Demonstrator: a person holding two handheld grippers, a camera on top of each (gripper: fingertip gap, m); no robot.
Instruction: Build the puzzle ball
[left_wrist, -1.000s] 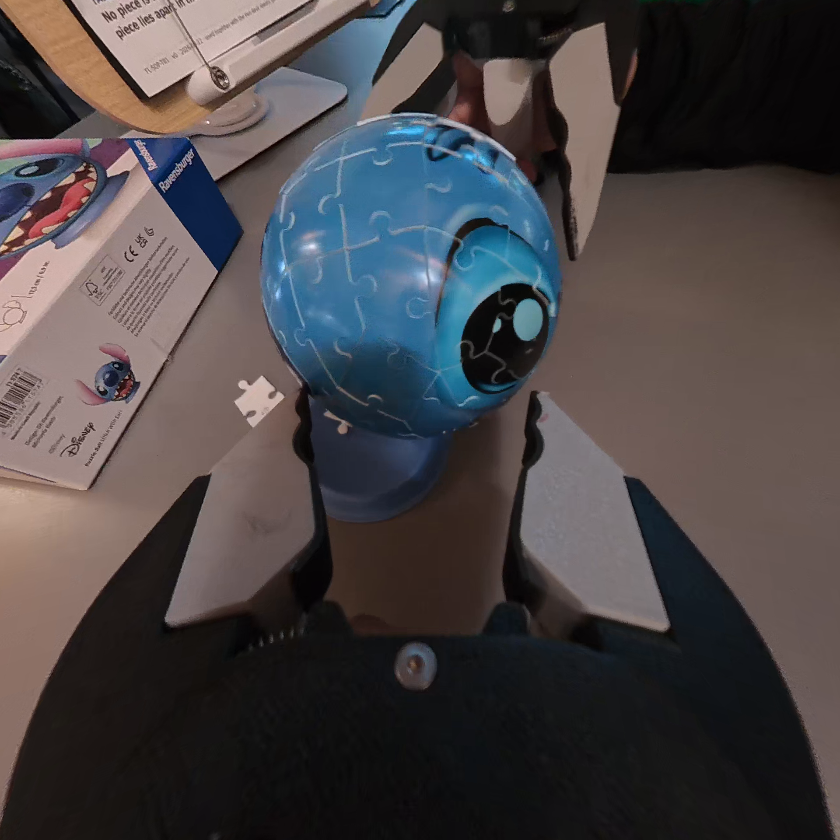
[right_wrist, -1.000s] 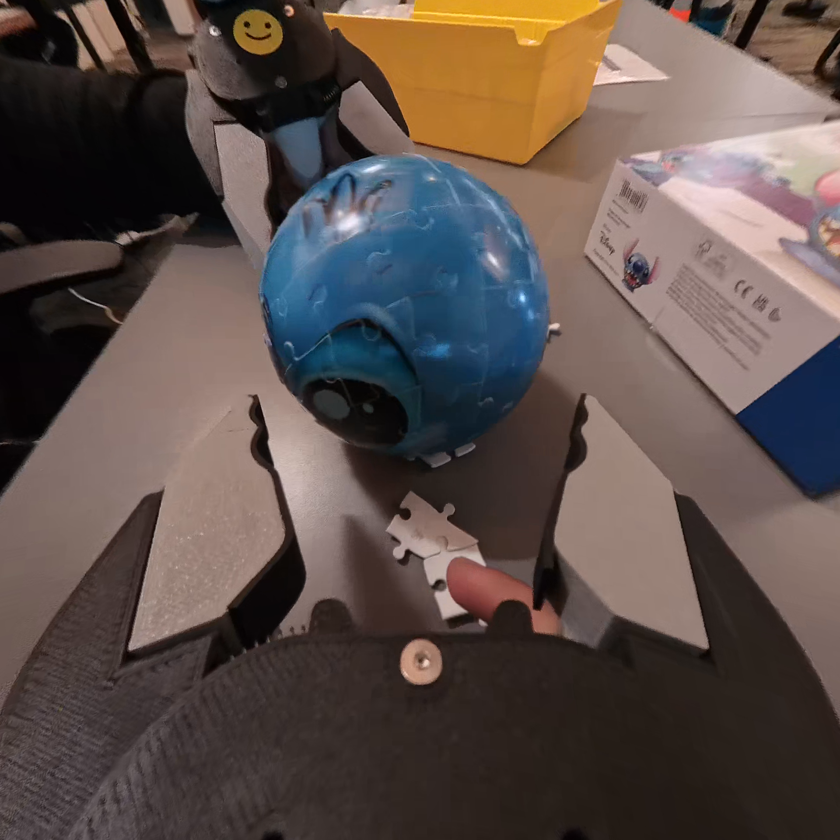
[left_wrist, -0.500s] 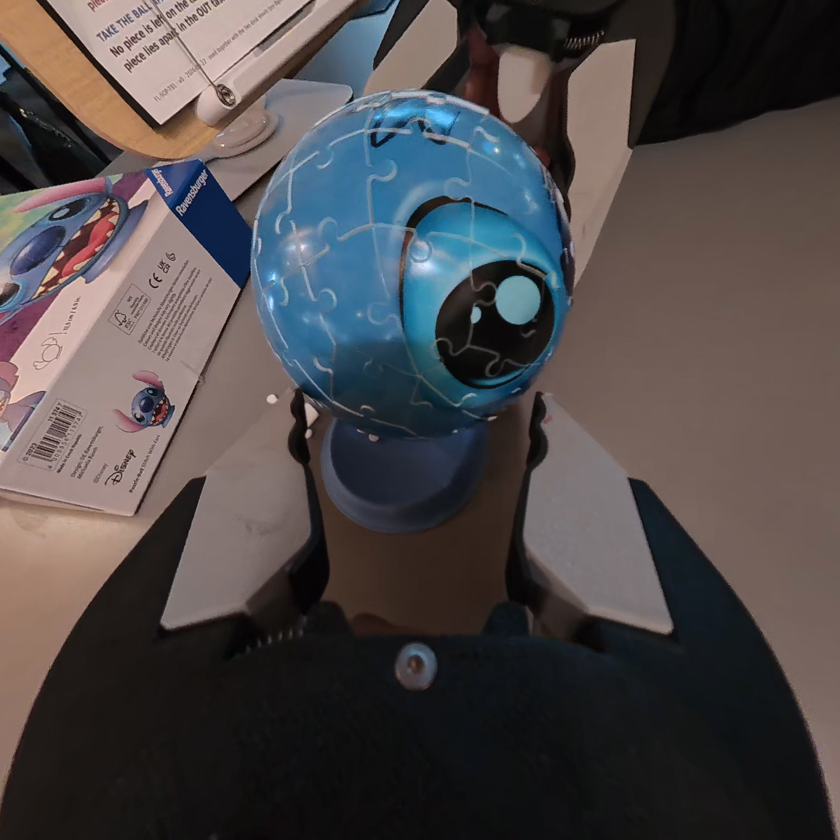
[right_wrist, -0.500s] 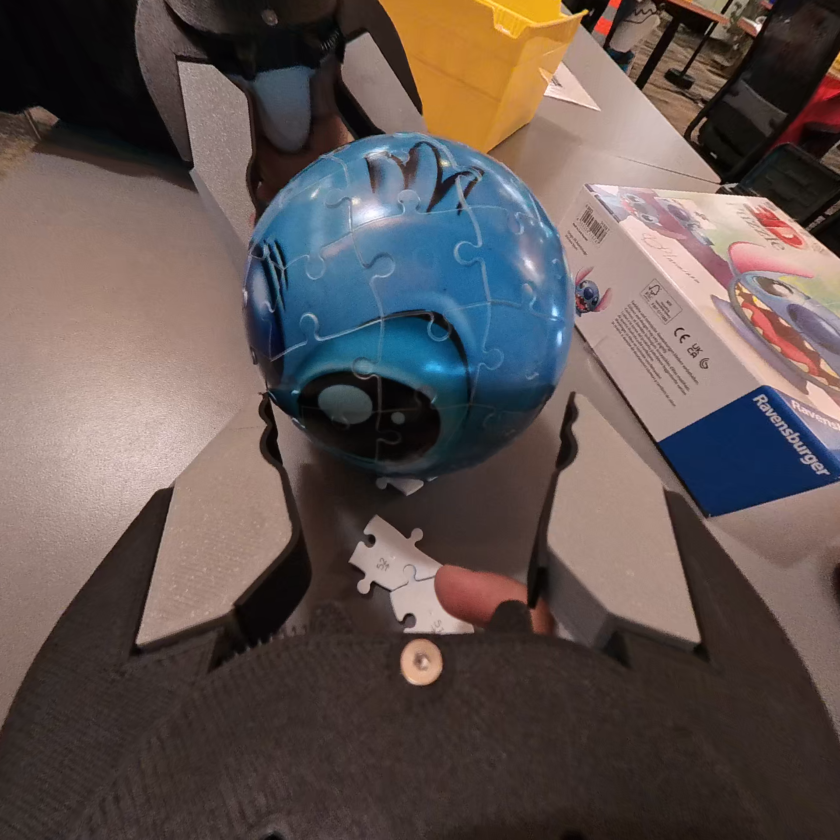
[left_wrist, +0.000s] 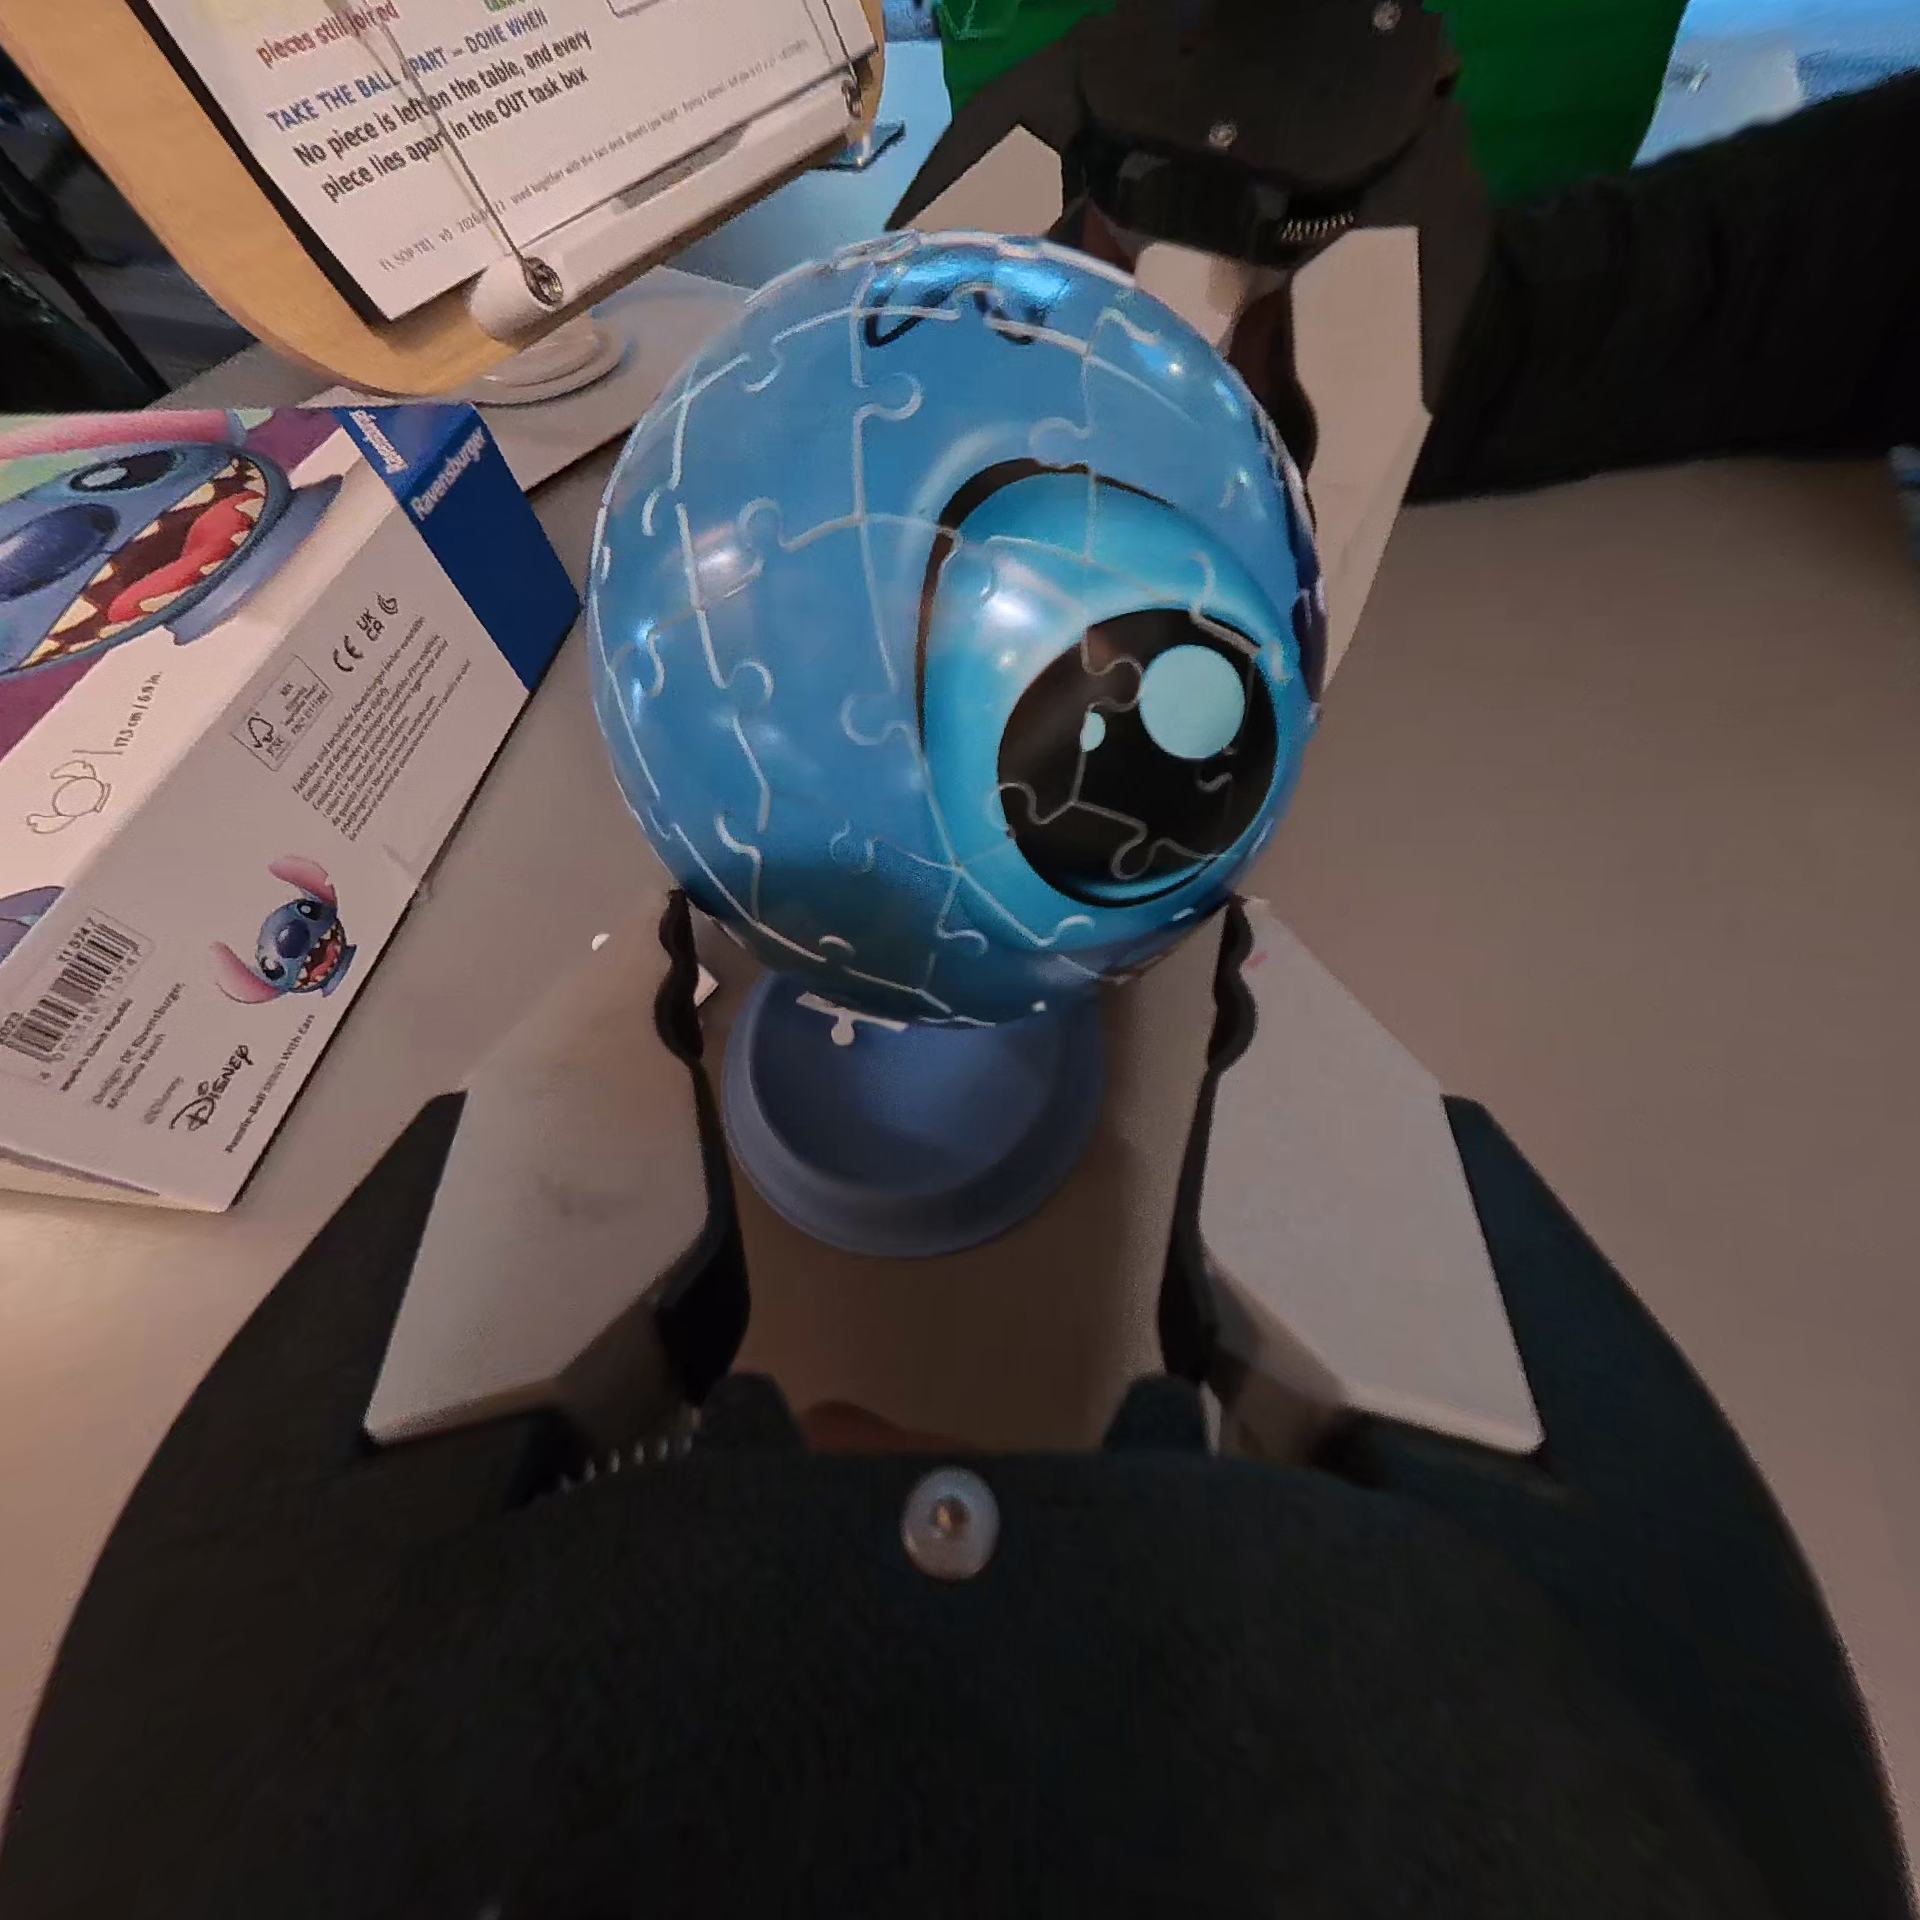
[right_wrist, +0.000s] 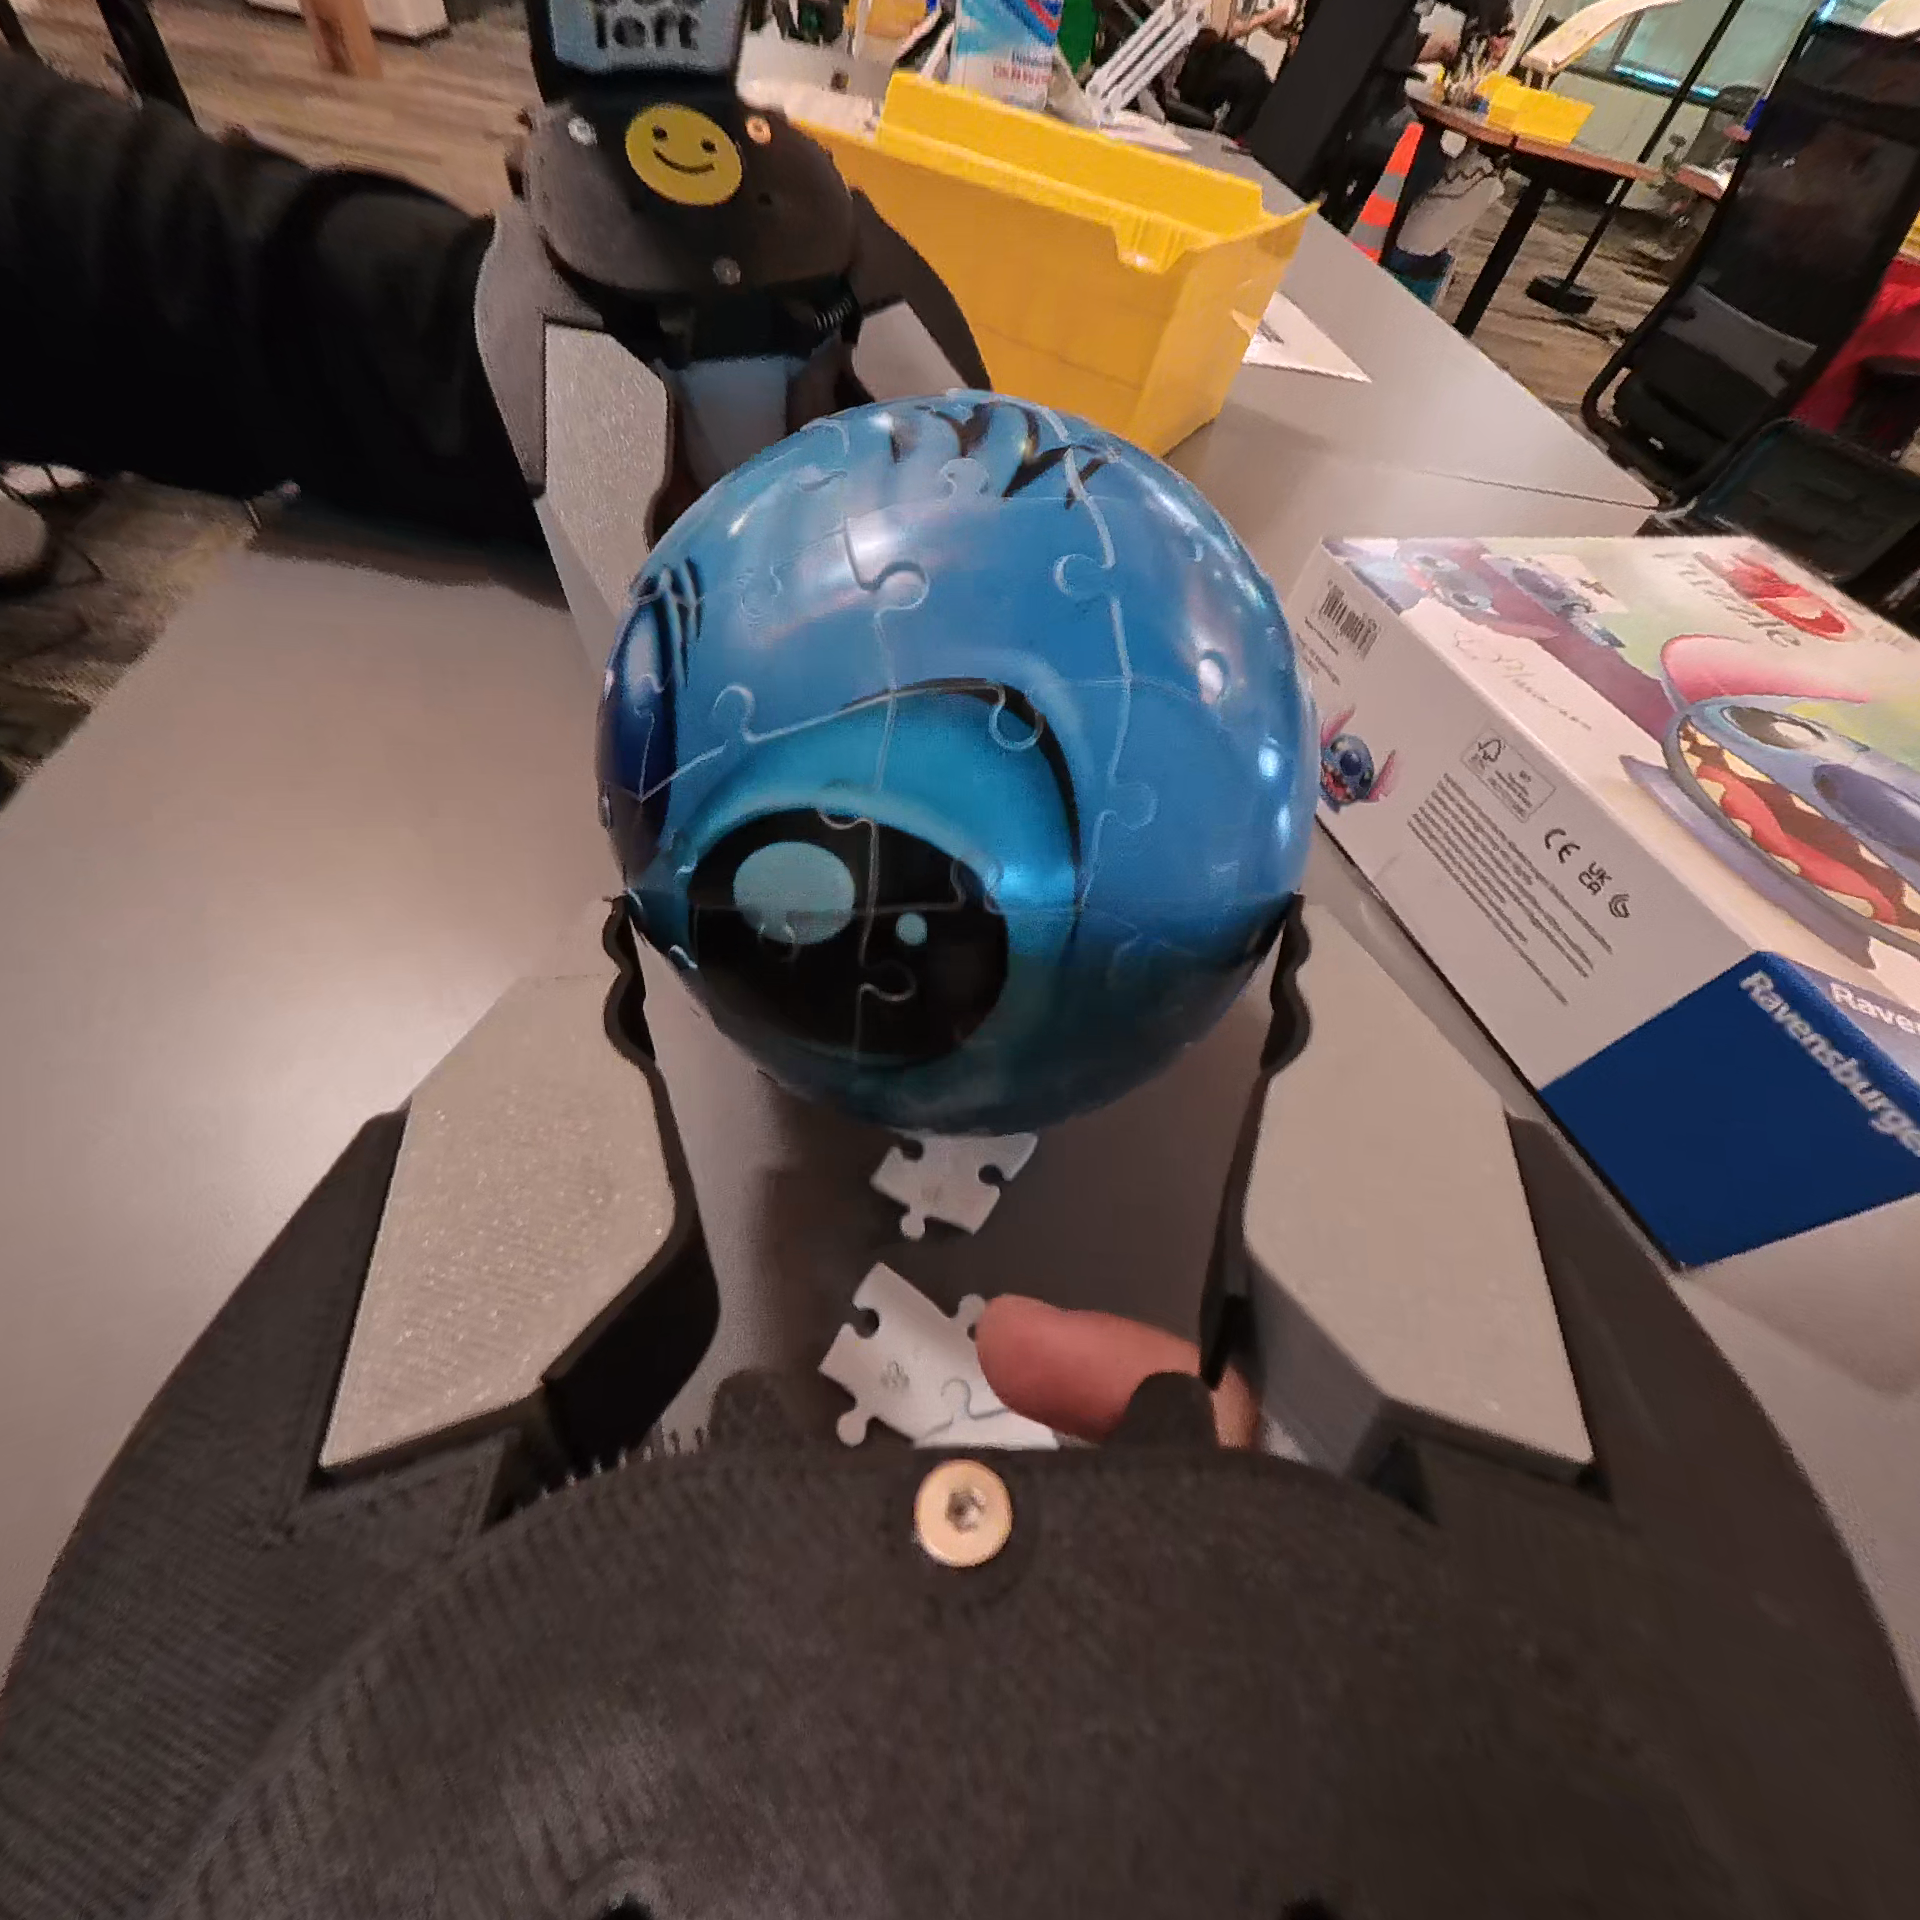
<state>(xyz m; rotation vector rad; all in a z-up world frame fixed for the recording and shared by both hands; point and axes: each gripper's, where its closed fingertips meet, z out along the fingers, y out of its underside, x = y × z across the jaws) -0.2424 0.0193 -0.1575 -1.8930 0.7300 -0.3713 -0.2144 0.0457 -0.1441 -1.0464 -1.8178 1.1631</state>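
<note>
One glossy blue plastic puzzle ball (right_wrist: 935, 748); one round blue stand (left_wrist: 914, 1132) at its 6 o'clock; two loose grey puzzle pieces (right_wrist: 951, 1174); one printed cardboard box (right_wrist: 1621, 831); one yellow plastic bin (right_wrist: 1081, 281); two grippers.

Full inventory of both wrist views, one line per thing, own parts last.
puzzle ball: 1, glossy blue with black eye, centre, lifted between both grippers
stand: 1, blue, on table below the ball
loose pieces: 2 seen, white backs up, on table under the ball
puzzle box: 1, white and blue, beside the ball
bin: 1, yellow, far table edge
instruction sheet: 1, white, on wooden holder
table: 1, grey
left gripper: 1, grey fingers, open, flanking the ball
right gripper: 1, grey fingers, open, flanking the ball
fingertip: 1, bare, on a loose piece
</note>
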